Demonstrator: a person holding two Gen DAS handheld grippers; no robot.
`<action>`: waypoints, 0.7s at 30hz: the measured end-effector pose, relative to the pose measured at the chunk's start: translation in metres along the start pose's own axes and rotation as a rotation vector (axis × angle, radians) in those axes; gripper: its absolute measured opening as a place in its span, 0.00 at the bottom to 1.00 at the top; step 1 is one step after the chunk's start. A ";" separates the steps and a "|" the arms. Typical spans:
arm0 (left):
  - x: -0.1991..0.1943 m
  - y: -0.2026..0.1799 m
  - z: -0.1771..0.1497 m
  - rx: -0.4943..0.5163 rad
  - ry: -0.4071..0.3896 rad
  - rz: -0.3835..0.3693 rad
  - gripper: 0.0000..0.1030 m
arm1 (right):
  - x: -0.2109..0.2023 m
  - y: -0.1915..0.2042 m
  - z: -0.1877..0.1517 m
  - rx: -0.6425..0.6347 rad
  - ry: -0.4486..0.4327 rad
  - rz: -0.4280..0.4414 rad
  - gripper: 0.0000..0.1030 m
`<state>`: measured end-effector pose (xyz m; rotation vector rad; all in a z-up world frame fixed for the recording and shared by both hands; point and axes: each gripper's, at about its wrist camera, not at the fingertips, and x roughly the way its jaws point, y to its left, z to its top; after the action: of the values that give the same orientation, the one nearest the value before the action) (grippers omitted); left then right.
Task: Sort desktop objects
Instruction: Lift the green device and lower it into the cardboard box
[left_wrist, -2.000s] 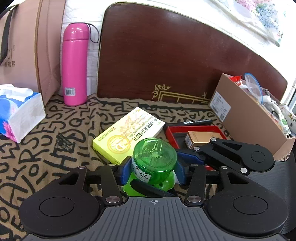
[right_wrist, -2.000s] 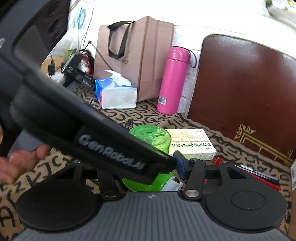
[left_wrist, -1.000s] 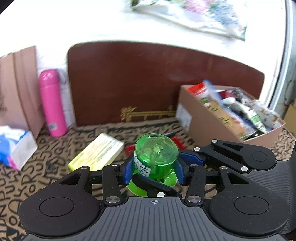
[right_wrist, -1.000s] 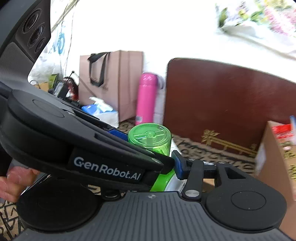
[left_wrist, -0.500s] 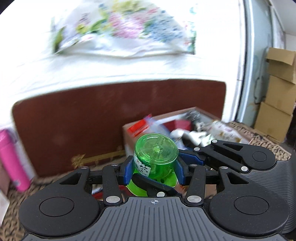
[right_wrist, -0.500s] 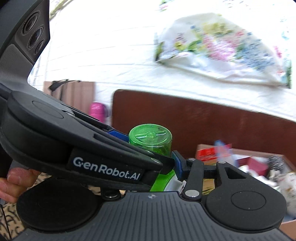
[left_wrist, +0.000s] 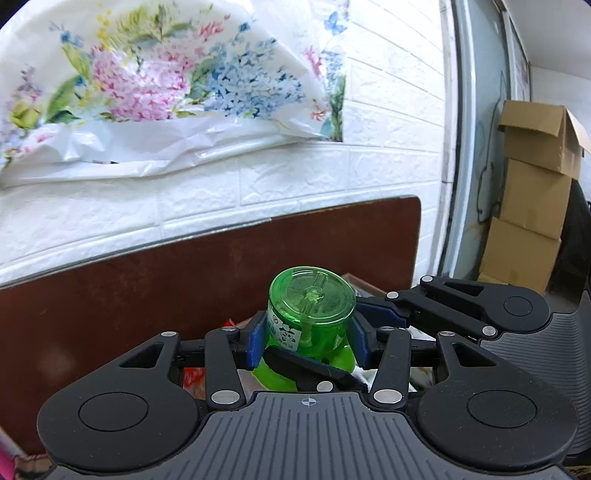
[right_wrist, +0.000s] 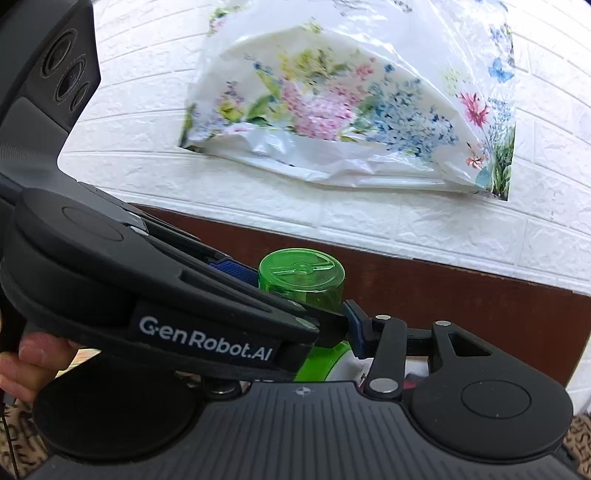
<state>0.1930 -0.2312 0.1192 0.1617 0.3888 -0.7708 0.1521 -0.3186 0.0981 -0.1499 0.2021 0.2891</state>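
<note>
A green bottle (left_wrist: 312, 306) with a clear green cap is held up in the air by both grippers. In the left wrist view my left gripper (left_wrist: 308, 339) is shut on it, one blue pad on each side just under the cap. The right gripper's fingers cross in from the right, one above and one below the left pads. In the right wrist view the green bottle (right_wrist: 301, 277) shows above the left gripper's black body (right_wrist: 207, 343). That body hides one finger of my right gripper (right_wrist: 317, 354), which is shut on the bottle's lower part.
A cardboard box's rim (left_wrist: 356, 280) and some of its contents (left_wrist: 192, 376) show just behind and below the bottle. A brown board (left_wrist: 147, 295) leans on the white brick wall under a floral plastic bag (left_wrist: 166, 92). Stacked cartons (left_wrist: 532, 206) stand far right. A hand (right_wrist: 22, 362) grips the left gripper.
Both grippers have risen and swung right with the bottle between them. The pink flask, tissue pack and patterned cloth have left view; the cardboard box now sits right behind the bottle.
</note>
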 end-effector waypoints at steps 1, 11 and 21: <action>0.008 0.005 0.002 -0.008 0.005 0.000 0.47 | 0.008 -0.004 0.000 0.004 0.005 0.006 0.52; 0.080 0.055 -0.013 -0.101 0.115 -0.005 0.75 | 0.089 -0.019 -0.020 0.003 0.185 0.054 0.65; 0.076 0.069 -0.044 -0.217 0.116 0.065 1.00 | 0.078 -0.001 -0.031 -0.095 0.186 -0.038 0.99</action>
<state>0.2783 -0.2190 0.0486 0.0151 0.5720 -0.6519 0.2201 -0.3042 0.0508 -0.2744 0.3695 0.2470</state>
